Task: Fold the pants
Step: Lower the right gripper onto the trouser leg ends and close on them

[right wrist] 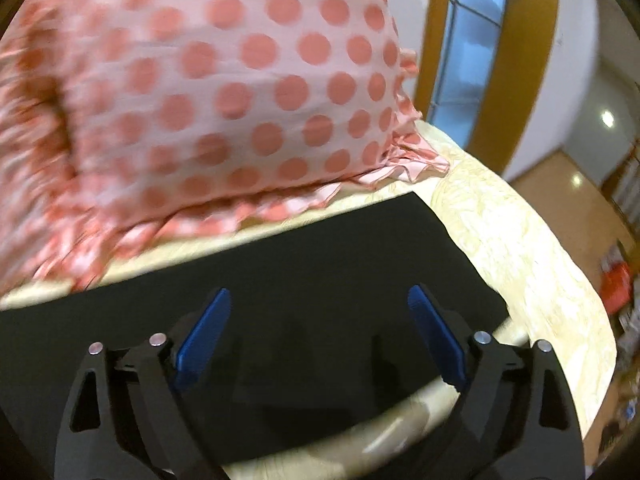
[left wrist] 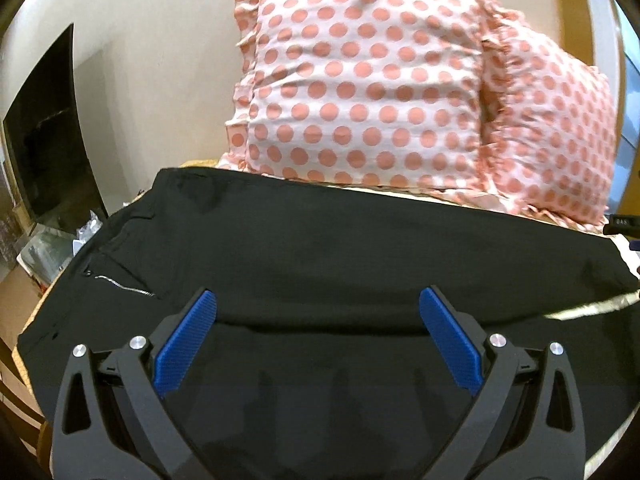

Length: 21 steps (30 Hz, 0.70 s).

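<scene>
Cream bedsheet [right wrist: 520, 248] supports black pants [left wrist: 320, 248], long axis 9-to-3 o'clock, zipper [left wrist: 120, 284] at 9, leg ends at 3. Left gripper [left wrist: 318, 300] and right gripper [right wrist: 319, 300] hover above, jaws spread, empty.

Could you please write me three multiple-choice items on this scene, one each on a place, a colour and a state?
1. Where do the black pants lie?
A. On the cream bedspread, in front of the pillows
B. On top of the pillows
C. On the floor

2. What colour are the dots on the pillows?
A. Green
B. Salmon pink
C. Black

3. How does the left hand-held gripper stand?
A. Shut on the pants
B. Shut on a pillow
C. Open, over the pants

Answers: 1 A, bedspread shows beside the pants; 2 B, pink dots on white; 3 C, blue pads stand apart, gripping nothing.
</scene>
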Tool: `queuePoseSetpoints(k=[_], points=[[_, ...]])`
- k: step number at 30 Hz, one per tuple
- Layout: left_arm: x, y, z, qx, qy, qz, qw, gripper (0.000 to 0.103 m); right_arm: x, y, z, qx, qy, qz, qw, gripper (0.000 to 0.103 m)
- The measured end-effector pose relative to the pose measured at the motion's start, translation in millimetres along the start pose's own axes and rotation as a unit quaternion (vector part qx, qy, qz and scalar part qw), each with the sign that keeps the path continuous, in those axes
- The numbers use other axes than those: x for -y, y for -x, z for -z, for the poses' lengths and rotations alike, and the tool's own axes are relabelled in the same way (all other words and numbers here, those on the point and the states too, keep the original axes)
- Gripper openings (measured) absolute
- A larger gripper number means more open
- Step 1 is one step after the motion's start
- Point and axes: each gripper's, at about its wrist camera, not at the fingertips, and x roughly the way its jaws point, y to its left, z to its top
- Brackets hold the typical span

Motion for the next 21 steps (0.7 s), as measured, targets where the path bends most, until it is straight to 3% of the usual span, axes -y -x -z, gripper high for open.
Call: queuePoseSetpoints(k=[7,10,17,18,19,21], points=[[-7,-30,1,-0.018,0.013,0.009,0.9997,0.101,8,-87,-46,-0.077,-0.094,0.067,0.990,0.067],[-5,-33,2,-0.010,0.001,0.003,0.9999,0.101,13,-105,-53,-0.095,-0.124,0.078,0.985,0.067],[-3,-43,2,-0.032,0.002,0.025,0.9992,0.101,13,-112,-58,-0.080,-0.117,0.099,0.985,0.064],[-5,-44,2,-0.034,0.005,0.026,0.9991,0.101,11,-108,-55,-0.075,-0.109,0.096,0.987,0.053],[-6,-44,2,-0.035,0.008,0.026,0.9990,0.101,10,-109,-57,-0.073,-0.106,0.095,0.987,0.035],[-8,-45,2,-0.038,0.015,0.027,0.9988,0.101,18,-108,-55,-0.068,-0.111,0.085,0.988,0.014]])
